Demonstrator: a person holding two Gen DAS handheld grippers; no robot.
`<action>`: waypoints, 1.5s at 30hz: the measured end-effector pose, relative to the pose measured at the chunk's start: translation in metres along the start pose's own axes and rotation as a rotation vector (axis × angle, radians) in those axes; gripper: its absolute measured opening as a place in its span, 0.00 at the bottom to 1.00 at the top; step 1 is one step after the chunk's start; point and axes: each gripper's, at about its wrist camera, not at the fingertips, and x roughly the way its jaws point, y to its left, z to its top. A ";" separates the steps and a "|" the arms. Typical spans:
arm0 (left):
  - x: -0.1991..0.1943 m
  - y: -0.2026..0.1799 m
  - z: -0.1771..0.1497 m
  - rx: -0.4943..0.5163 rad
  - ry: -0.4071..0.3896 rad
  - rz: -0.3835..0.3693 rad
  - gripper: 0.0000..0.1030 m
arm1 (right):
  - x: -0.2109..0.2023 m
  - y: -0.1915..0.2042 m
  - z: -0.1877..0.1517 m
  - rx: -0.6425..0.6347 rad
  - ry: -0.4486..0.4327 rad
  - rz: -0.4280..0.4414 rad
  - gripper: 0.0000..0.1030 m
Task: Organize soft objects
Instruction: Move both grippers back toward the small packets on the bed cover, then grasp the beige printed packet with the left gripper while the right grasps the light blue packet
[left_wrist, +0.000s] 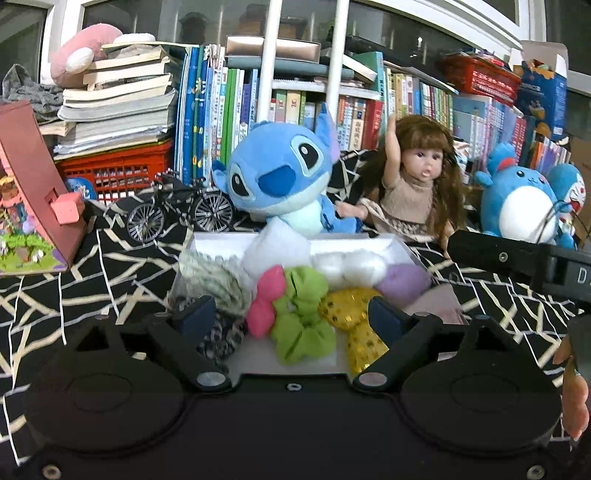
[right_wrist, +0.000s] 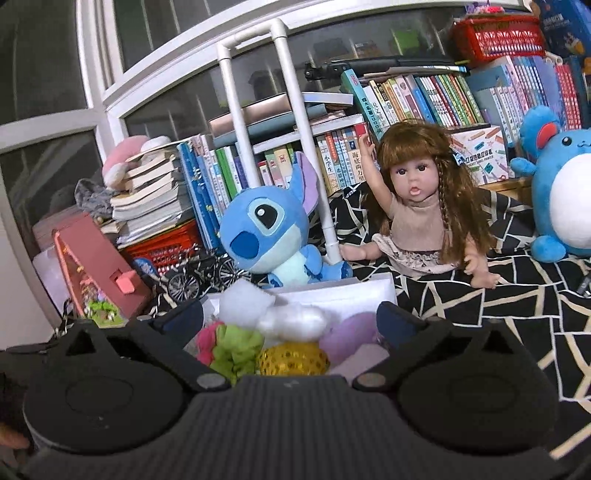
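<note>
Both sets of jaws stand wide open and hold nothing: the left gripper (left_wrist: 291, 317) and right gripper (right_wrist: 291, 321) each frame a white tray (left_wrist: 221, 240) with clear space between pads and contents. Inside the tray, nearest the left jaws, lie a pink scrunchie (left_wrist: 264, 301), a green scrunchie (left_wrist: 299, 328) and a gold sequin scrunchie (left_wrist: 351, 314); a dark patterned one (left_wrist: 221, 336) sits at the tray's near left corner. Further in are a pale twisted one (left_wrist: 218, 280), white cotton balls (left_wrist: 347, 266), a white pad (left_wrist: 273, 247) and a lilac piece (left_wrist: 404, 282). The tray rests on a black cloth with cream lines (left_wrist: 74, 295). Behind it sit a blue plush (left_wrist: 277, 177) and a doll (left_wrist: 410, 184), then a toy bicycle (left_wrist: 181, 210) and books (left_wrist: 207, 110). The soft items look gathered, so the step seems to be withdrawing. Doing it well likely means lifting clear without snagging fabric, or tipping the tray.
</note>
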 end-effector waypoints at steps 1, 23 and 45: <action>-0.003 0.000 -0.003 0.000 0.004 -0.004 0.86 | -0.004 0.002 -0.003 -0.013 -0.003 -0.001 1.00; -0.042 -0.002 -0.069 0.005 0.114 0.033 0.87 | -0.055 0.030 -0.059 -0.239 0.016 -0.077 1.00; -0.055 -0.014 -0.113 0.072 0.203 -0.119 0.47 | -0.051 0.004 -0.109 -0.223 0.145 -0.243 1.00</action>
